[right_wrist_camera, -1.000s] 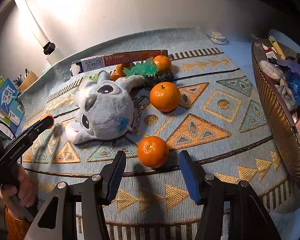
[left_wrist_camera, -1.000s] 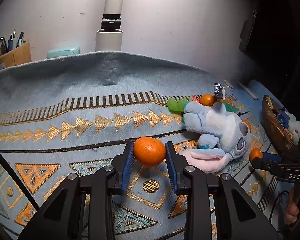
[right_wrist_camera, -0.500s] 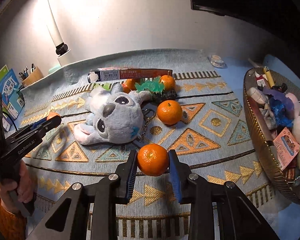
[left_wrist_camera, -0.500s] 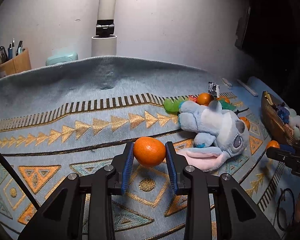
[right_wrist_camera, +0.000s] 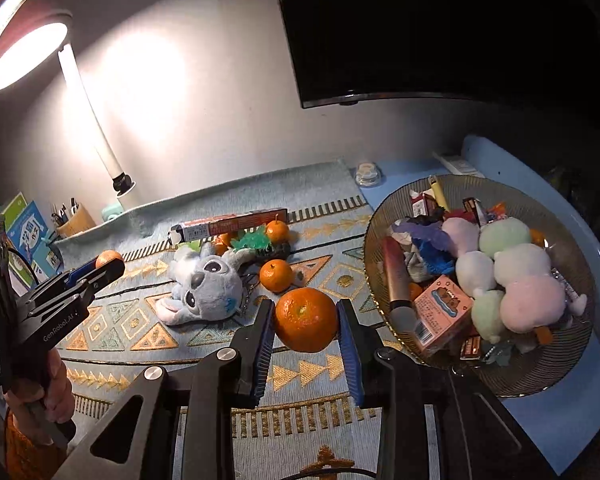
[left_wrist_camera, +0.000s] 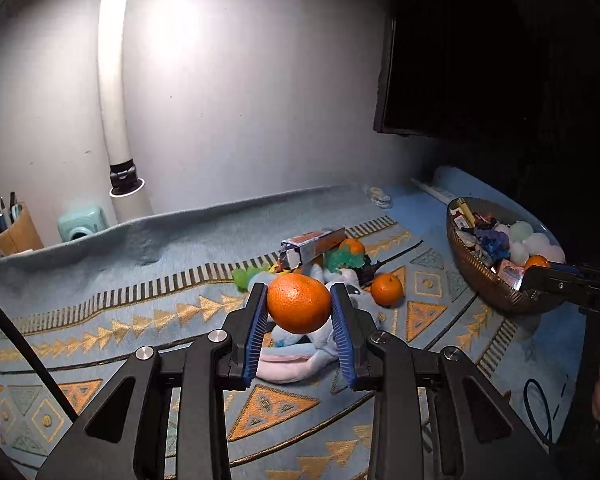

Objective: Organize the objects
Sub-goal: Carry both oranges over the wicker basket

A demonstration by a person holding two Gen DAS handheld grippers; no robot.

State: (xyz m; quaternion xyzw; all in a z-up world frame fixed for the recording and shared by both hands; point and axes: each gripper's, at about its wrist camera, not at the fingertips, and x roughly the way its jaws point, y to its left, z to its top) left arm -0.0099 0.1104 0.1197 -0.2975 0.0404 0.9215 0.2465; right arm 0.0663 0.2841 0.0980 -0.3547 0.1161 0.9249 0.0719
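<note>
Patterned cloth beside the basket: left gripper and right gripper each clamp a mandarin at mid-girth; probably light, soft-skinned, easily bruised.

"GenRobot.AI" on left claw body — "DA" on right claw

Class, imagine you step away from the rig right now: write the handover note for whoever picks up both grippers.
Left gripper: shut on a mandarin, lifted above the plush toy.
Right gripper: shut on a second mandarin, held off the patterned cloth beside the basket.
Basket: already full of soft balls, packets and small items.
Left on the cloth: a loose mandarin, another by the long box, the green toy, the plush.
Next, probably: drop both held mandarins into the basket, then clear the rest.
</note>
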